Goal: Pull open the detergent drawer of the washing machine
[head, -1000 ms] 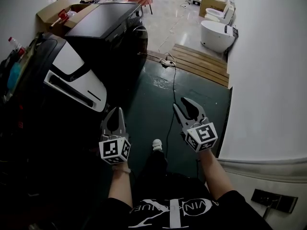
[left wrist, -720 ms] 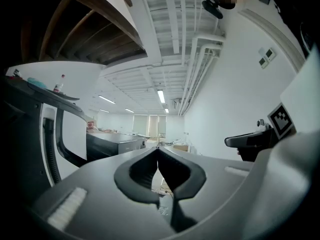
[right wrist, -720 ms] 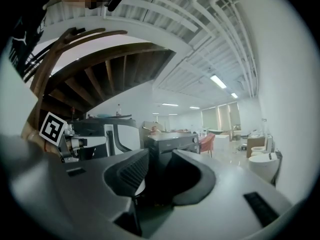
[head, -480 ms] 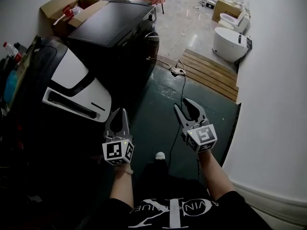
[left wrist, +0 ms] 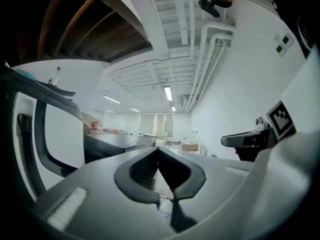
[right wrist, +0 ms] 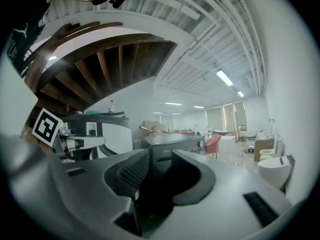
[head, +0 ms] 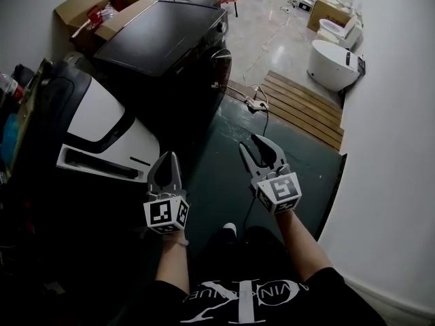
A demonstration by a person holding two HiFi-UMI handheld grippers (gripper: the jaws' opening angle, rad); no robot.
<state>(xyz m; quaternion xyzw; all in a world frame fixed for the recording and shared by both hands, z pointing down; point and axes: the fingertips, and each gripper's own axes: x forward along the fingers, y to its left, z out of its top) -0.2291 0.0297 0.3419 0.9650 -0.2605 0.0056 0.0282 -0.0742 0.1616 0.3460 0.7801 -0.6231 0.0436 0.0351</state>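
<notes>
A dark front-loading washing machine (head: 163,39) stands ahead, left of centre, its front facing the green floor; I cannot make out its detergent drawer. It also shows far off past the jaws in the left gripper view as the washing machine (left wrist: 117,141) and in the right gripper view as the washing machine (right wrist: 175,144). My left gripper (head: 166,160) hangs in the air well short of it, jaws meeting at the tips, nothing held. My right gripper (head: 255,148) is beside it over the floor, jaws apart and empty. In their own views the left gripper (left wrist: 157,151) is shut and the right gripper (right wrist: 160,156) open.
A black-and-white appliance (head: 102,128) with a slanted panel sits close on the left. A cable (head: 255,104) runs over the green floor to a wooden slat platform (head: 302,104). White toilets (head: 333,63) stand beyond, cardboard boxes (head: 85,9) at the back left, a white wall (head: 394,148) on the right.
Both grippers have travelled forward with the person; the washing machine and the black-and-white appliance are now nearer and lower in the head view. Neither pair of jaws has changed.
</notes>
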